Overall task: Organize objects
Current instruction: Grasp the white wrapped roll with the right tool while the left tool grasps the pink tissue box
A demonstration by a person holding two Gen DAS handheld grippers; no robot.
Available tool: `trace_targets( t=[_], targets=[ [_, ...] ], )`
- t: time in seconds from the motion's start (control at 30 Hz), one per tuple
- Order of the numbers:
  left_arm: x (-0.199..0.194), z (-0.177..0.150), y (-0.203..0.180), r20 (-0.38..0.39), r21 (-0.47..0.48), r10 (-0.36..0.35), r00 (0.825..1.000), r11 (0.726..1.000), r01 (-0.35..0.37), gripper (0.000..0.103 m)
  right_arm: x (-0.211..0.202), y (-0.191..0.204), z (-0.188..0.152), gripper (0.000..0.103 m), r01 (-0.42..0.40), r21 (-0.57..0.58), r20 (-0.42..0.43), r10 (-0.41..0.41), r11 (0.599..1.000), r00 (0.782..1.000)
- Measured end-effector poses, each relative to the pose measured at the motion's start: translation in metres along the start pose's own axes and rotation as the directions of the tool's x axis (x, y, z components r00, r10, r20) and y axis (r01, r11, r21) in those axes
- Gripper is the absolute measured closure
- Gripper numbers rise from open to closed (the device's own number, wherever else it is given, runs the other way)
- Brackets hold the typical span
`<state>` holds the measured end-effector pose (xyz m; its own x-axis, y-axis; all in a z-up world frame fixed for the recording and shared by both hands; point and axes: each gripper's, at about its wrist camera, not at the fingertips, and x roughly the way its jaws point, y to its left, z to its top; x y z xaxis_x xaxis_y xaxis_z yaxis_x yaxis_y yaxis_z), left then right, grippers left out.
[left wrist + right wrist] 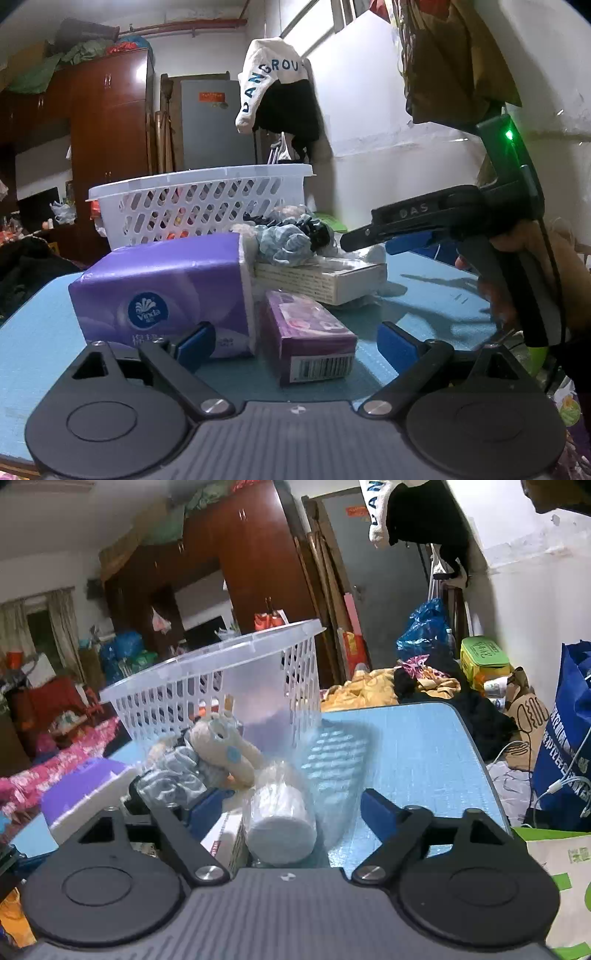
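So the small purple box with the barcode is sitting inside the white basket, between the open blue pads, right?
Not inside: the left wrist view shows the small purple box on the blue table, in front of the white basket, between the left gripper's open pads.

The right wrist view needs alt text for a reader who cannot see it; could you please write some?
The right gripper has its jaws open around a white roll in clear wrap on a blue table. Behind the roll sit a heap of small cloth items and an empty white slotted basket, with a cluttered room beyond.
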<state>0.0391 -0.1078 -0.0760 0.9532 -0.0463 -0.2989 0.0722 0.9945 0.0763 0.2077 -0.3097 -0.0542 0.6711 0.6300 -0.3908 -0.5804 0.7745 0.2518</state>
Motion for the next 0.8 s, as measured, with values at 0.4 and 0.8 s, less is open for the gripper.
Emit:
trace_targets(
  t=[0.4,0.8],
  targets=[
    [0.01,-0.001,-0.022,0.005,0.058,0.064,0.998,0.996,-0.064,0.009,-0.001,-0.001,-0.003,0.049,-0.009,-0.003,-0.044,0.009,1.0,0.999],
    [0.005,-0.003,-0.023,0.025,0.073,0.062,0.998,0.995,-0.063,0.053,-0.01,-0.009,-0.004,0.056,-0.069,0.03,0.014,0.068,0.997,0.998]
  ],
)
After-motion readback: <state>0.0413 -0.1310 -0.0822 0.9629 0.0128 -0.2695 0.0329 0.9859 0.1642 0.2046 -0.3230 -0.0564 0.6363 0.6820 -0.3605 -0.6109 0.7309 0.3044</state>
